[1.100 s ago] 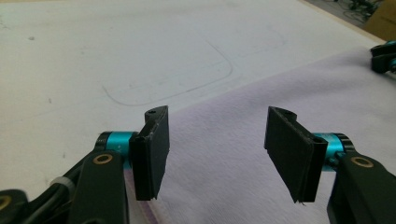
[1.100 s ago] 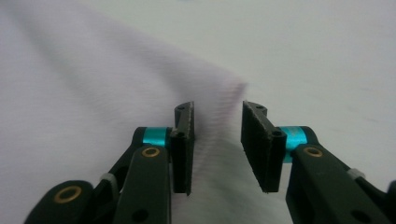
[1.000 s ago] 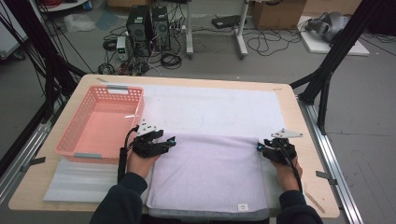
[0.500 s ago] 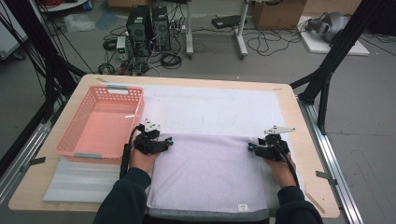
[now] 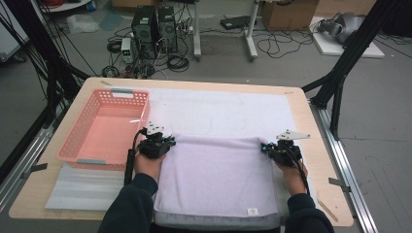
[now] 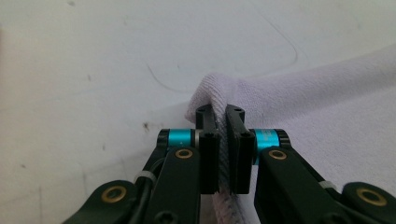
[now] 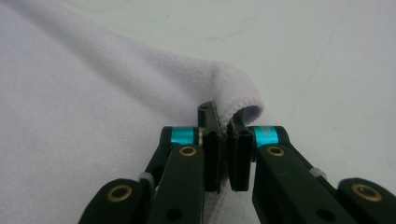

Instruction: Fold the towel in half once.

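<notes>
At the far corners of the towel (image 5: 216, 174), spread on the table (image 5: 311, 121), your left gripper (image 6: 223, 122) and right gripper (image 7: 223, 120) have just closed, pinching cloth. Thin bites: uneven lifting could slip a corner free.

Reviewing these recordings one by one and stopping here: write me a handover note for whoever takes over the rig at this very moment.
Left gripper: jaws have just closed, shut on the far left corner of the pale lilac terry towel.
Right gripper: jaws have just closed, shut on the towel's far right corner.
The towel lies flat on the white mat covering the wooden table, its near edge with a small label at the person's side. The pink plastic basket sits at the left.
Done: both far corners pinched.
Left: probably lift and fold the towel; nothing folded yet.
</notes>
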`<action>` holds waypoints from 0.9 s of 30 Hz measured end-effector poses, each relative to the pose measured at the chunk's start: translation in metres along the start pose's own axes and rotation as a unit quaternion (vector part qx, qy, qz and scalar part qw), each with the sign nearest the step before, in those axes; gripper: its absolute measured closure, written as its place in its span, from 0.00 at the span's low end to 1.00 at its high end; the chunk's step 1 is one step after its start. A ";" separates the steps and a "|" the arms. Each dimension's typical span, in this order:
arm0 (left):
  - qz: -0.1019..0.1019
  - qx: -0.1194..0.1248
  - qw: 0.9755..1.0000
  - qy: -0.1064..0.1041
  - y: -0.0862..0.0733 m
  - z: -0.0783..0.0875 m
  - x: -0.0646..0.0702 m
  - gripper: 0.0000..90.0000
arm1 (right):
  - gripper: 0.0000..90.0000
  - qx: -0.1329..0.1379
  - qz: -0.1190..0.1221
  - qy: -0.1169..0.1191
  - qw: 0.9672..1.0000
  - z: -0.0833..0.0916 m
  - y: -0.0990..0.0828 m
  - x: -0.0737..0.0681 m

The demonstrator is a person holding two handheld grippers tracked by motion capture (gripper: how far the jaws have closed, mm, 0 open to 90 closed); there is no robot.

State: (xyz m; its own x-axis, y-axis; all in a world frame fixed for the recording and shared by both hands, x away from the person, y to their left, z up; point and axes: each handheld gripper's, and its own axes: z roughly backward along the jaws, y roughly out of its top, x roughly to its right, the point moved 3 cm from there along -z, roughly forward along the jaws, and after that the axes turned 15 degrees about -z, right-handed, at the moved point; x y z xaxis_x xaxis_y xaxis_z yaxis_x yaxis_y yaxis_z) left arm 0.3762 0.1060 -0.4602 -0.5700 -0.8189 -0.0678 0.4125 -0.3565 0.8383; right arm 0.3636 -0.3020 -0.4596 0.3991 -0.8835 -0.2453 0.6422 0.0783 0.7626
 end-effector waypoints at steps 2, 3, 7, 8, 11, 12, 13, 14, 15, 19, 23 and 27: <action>-0.001 -0.009 1.000 0.006 0.002 -0.004 -0.002 0.94 | 0.96 0.017 0.001 -0.002 1.000 -0.003 0.006 0.003; 0.003 -0.006 1.000 0.008 0.005 -0.007 -0.004 0.94 | 0.96 0.017 0.001 -0.002 1.000 -0.003 0.006 0.003; 0.019 0.023 0.999 0.018 0.023 -0.018 -0.016 0.94 | 0.96 0.032 -0.009 -0.019 0.999 -0.018 0.029 0.015; 0.014 0.031 0.999 0.021 0.032 -0.024 -0.021 0.94 | 0.96 0.034 -0.008 -0.023 0.999 -0.021 0.035 0.017; 0.008 0.035 0.999 0.024 0.037 -0.032 -0.027 0.94 | 0.96 0.039 -0.004 -0.029 0.999 -0.027 0.044 0.021; 0.013 0.036 0.999 0.026 0.039 -0.036 -0.029 0.94 | 0.96 0.036 -0.005 -0.033 0.999 -0.030 0.048 0.023; 0.006 0.042 0.999 0.030 0.043 -0.042 -0.033 0.94 | 0.96 0.034 -0.012 -0.039 0.999 -0.037 0.055 0.026; 0.006 0.042 0.999 0.030 0.043 -0.042 -0.033 0.94 | 0.96 0.034 -0.012 -0.039 0.999 -0.037 0.055 0.026; 0.008 0.048 0.998 0.030 0.045 -0.043 -0.035 0.94 | 0.96 0.031 -0.010 -0.051 0.998 -0.043 0.061 0.027; 0.014 0.058 0.998 0.034 0.051 -0.046 -0.042 0.93 | 0.95 0.039 -0.023 -0.062 0.997 -0.053 0.069 0.027; 0.041 0.049 0.997 0.040 0.047 -0.048 -0.038 0.53 | 0.77 0.034 -0.040 -0.072 0.996 -0.059 0.065 0.022; 0.037 0.056 0.998 0.016 0.046 -0.044 -0.028 0.43 | 0.64 0.037 -0.050 -0.069 0.996 -0.052 0.060 0.022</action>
State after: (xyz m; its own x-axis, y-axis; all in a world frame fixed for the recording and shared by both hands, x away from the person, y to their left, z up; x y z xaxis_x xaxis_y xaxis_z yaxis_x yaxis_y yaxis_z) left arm 0.4423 0.0923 -0.4433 -0.5165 -0.8561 -0.0193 0.3697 -0.2433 0.8967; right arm 0.4447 -0.2926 -0.4505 0.2378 -0.9409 -0.2412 0.6223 -0.0430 0.7816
